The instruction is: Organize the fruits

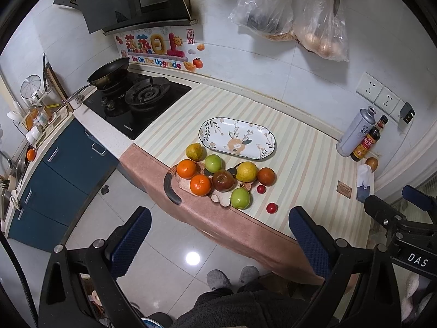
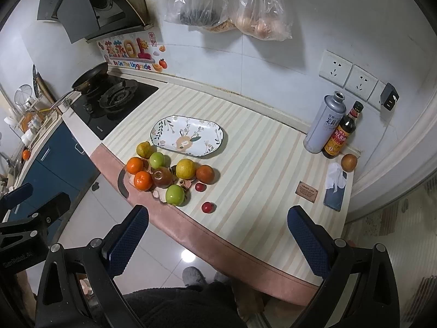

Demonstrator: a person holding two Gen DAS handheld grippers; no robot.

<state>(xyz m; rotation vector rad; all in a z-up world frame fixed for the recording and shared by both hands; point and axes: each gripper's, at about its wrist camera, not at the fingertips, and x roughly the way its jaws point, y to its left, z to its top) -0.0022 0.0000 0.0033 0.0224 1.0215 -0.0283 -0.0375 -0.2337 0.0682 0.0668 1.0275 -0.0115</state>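
Note:
A pile of fruit lies near the counter's front edge: oranges [image 1: 200,185] [image 2: 142,180], green apples [image 1: 240,198] [image 2: 175,195], yellow citrus [image 1: 246,171] [image 2: 185,168], a dark red apple [image 1: 223,180] [image 2: 162,177] and two small red fruits [image 1: 271,207] [image 2: 207,207]. An empty floral oval plate [image 1: 237,138] [image 2: 188,135] sits just behind them. My left gripper [image 1: 220,218] and right gripper [image 2: 218,218] are both open and empty, held above the counter's front edge, short of the fruit.
A gas stove [image 1: 136,101] with a pan [image 1: 109,72] stands at the left. A can [image 2: 323,123], sauce bottle [image 2: 341,131], lone brown fruit [image 2: 349,162], phone [image 2: 334,195] and small card [image 2: 307,192] are at the right. Bags hang on the wall [image 2: 229,8].

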